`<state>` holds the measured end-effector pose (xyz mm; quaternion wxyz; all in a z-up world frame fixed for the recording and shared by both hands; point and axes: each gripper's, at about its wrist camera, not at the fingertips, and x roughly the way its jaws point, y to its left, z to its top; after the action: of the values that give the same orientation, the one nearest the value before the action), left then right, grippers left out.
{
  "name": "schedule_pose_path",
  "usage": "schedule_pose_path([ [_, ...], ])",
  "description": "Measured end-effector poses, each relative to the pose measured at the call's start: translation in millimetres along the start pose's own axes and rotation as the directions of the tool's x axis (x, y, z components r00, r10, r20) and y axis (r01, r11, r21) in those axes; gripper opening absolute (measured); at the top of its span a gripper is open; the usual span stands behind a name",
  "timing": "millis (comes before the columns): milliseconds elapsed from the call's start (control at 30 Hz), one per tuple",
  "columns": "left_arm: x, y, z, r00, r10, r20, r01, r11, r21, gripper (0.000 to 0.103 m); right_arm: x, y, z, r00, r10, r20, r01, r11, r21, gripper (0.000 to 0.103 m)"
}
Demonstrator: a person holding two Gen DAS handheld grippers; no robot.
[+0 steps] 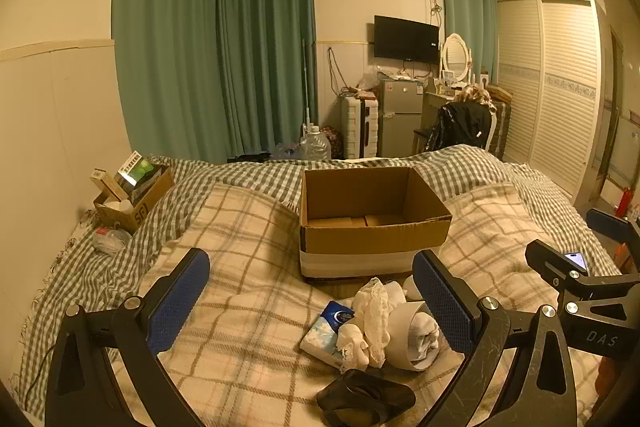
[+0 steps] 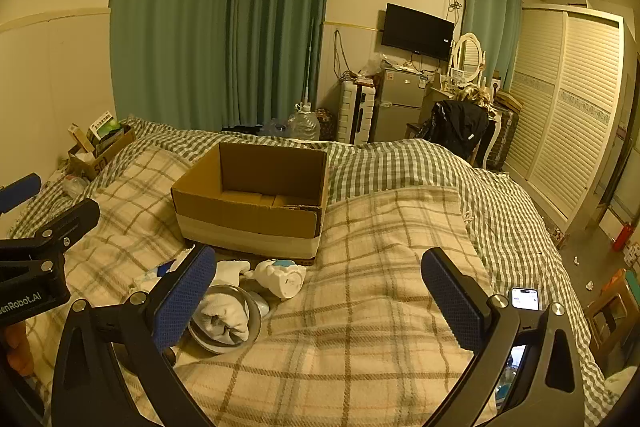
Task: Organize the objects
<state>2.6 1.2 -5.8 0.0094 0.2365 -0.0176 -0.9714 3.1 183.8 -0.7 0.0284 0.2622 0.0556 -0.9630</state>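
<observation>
An open, empty cardboard box (image 1: 372, 215) stands on the plaid bed cover; it also shows in the right wrist view (image 2: 252, 199). In front of it lies a pile: a tissue pack (image 1: 326, 331), crumpled white lace cloth (image 1: 372, 319), a round bowl holding a white sock (image 1: 416, 335), and a black item (image 1: 364, 399). In the right wrist view I see the bowl with the sock (image 2: 226, 319) and a white toy figure (image 2: 280, 277). My left gripper (image 1: 312, 301) is open above the pile. My right gripper (image 2: 320, 295) is open over bare blanket, right of the pile.
A small cardboard box (image 1: 132, 195) of packets sits at the bed's far left by the wall. A phone (image 2: 525, 298) lies on the bed to the right. A fridge, chair, wardrobe and curtains stand beyond the bed.
</observation>
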Motion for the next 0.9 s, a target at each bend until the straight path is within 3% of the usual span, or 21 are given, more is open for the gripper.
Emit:
schedule_pose_path([
  [900, 4.0, 3.1, -2.8, 0.999, -0.007, -0.035, 0.006, 1.0, -0.013, 0.103, -2.2, 1.8, -1.9, 1.0, 0.029, -0.004, -0.029, 1.0, -0.003, 0.103],
])
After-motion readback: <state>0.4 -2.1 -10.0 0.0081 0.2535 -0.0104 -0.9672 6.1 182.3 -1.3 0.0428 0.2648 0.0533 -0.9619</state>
